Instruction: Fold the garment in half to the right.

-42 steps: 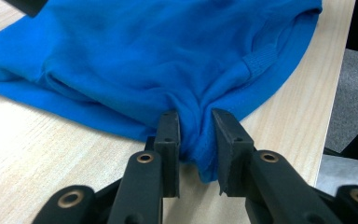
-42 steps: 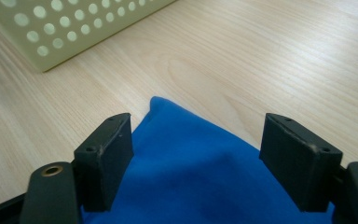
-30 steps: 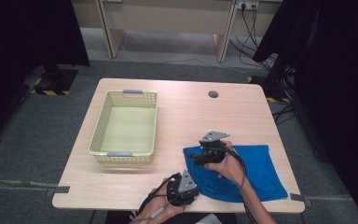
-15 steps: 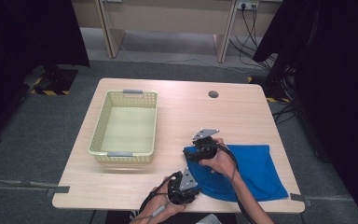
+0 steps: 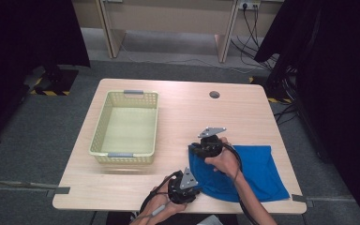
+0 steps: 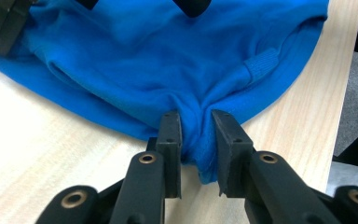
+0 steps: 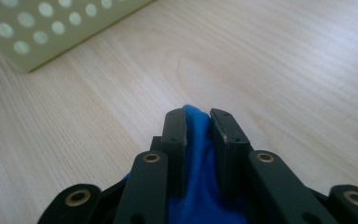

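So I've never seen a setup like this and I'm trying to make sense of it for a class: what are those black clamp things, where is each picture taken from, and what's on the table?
No robot here: a person holds a hand-held two-jaw clamp in each hand. The wide picture comes from a fixed camera above the table, looking down, with the forearms coming in from the bottom. There you see the left gripper near the front edge and the right gripper farther in. The two close-ups come from small cameras riding on each gripper, looking along its black jaws.

On the table lie a blue garment and an empty pale yellow basket. The left gripper is shut on a bunched fold at the garment's edge. The right gripper's jaws have just been closing and now pinch another edge of the garment, with the basket's corner beyond.
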